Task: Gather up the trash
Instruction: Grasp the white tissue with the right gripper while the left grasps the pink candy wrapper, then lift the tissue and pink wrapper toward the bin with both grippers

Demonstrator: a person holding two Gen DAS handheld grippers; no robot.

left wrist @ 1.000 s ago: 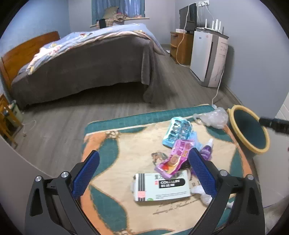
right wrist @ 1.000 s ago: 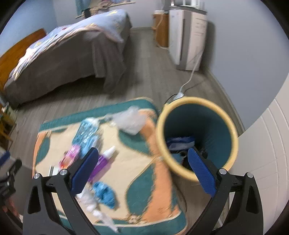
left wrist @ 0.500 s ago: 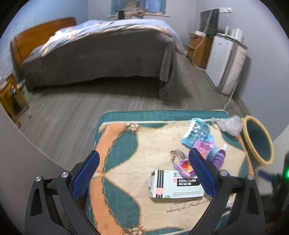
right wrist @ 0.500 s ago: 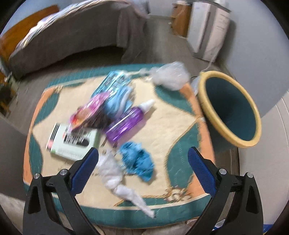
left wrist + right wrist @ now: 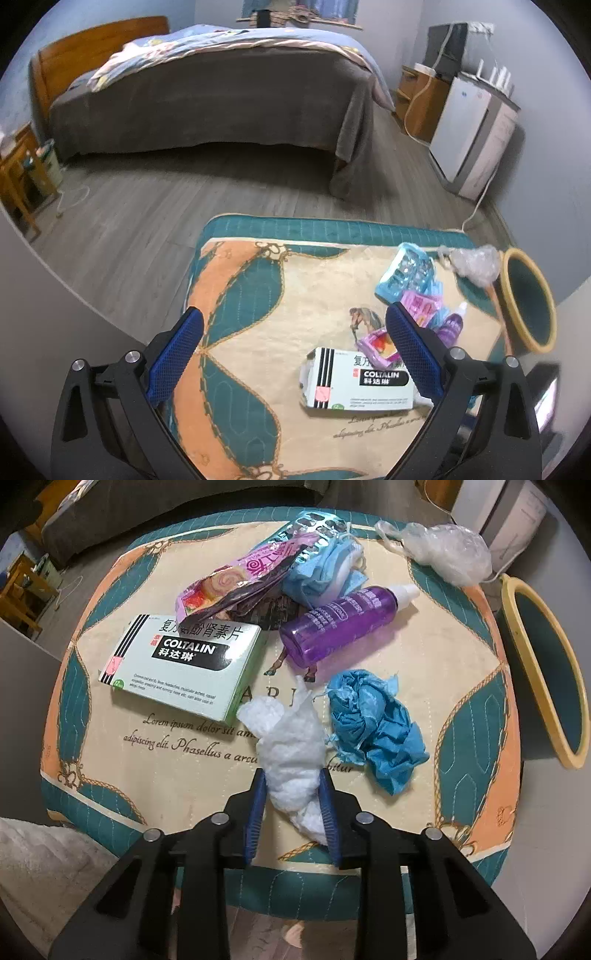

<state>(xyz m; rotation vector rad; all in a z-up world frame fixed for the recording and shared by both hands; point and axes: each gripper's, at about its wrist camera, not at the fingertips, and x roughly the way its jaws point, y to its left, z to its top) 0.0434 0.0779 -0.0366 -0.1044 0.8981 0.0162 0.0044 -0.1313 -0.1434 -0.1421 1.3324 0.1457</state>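
Trash is lying on a patterned mat (image 5: 461, 657) on the floor, with a yellow-rimmed teal bin (image 5: 546, 672) standing just beside the mat's right edge.

- Medicine box (image 5: 184, 664): white and pale green, reading "COLTALIN" in white on a black band with Chinese characters above and beneath; the small print below is too fine to read. It is lying flat at the left of the pile.
- Pink snack wrapper (image 5: 236, 583): swirl-roll picture and pink Chinese lettering, its lower end overlapping the box's far corner.
- Purple bottle (image 5: 343, 624): on its side with a white cap; the label text is not legible.
- Blue blister pack (image 5: 314, 524) and a crumpled pale-blue item under it, possibly a face mask.
- Clear plastic bag (image 5: 443, 554): bunched at the mat's far right corner.
- Crumpled blue paper (image 5: 373, 720): just right of the white wad.
- White tissue wad (image 5: 291, 746): near the mat's front edge; its lower end is hidden behind the fingers.

The mat is printed "Lorem ipsum dolor sit am…", "adipiscing elit. Phasellus a arcu…", partly covered by the wad.

The right gripper (image 5: 291, 797) is closing, its narrow blue fingers (image 5: 255, 812) pressing both sides of the white tissue wad. The left gripper (image 5: 295, 354) is hovering over the mat with fingers wide and holding nothing.
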